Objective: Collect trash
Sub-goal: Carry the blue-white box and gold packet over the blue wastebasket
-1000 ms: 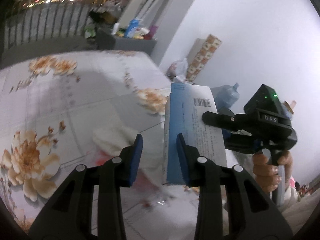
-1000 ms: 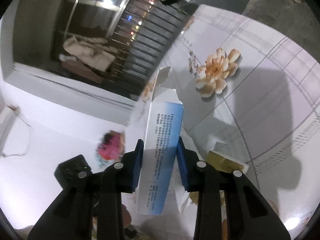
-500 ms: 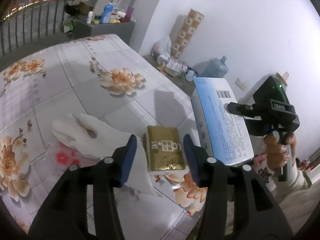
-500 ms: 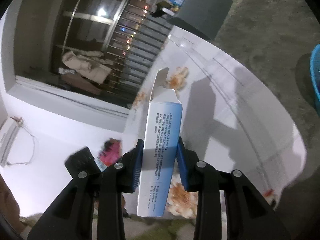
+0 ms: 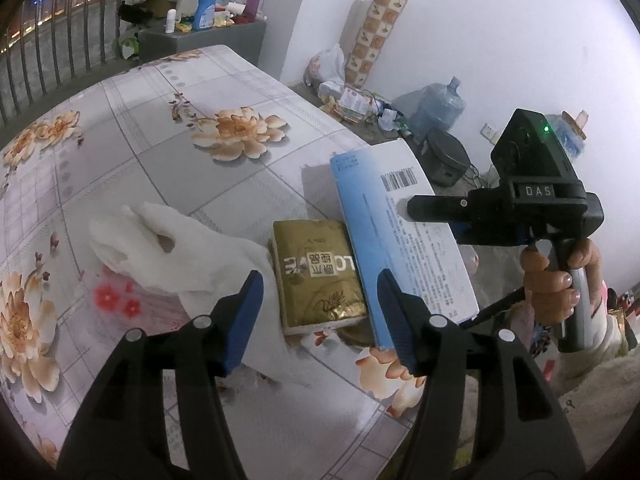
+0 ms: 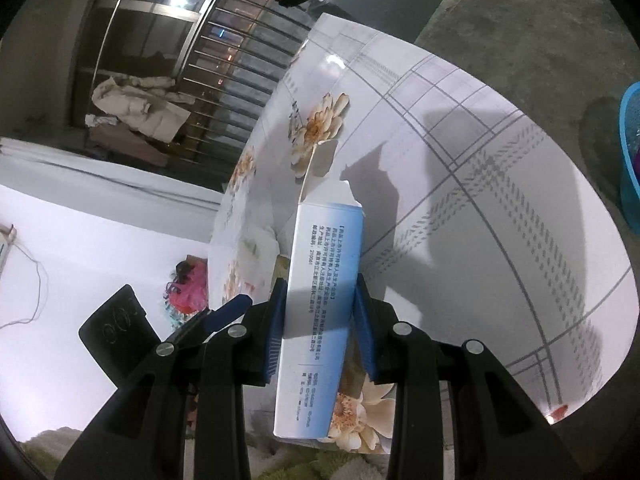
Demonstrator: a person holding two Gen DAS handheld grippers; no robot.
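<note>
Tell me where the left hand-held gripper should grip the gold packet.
Probably across the gold packet's two long sides, coming straight down from above. It lies flat on the table, its length running along the open left hand-held gripper's fingers, tissue and blue-white box crowding either flank.

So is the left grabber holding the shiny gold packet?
No, the left gripper is open, and the gold packet lies on the table between its fingers, untouched.

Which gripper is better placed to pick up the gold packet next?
Left. The left gripper is open and empty, with the gold packet between its fingers. The right gripper is shut on the blue-and-white box.
</note>
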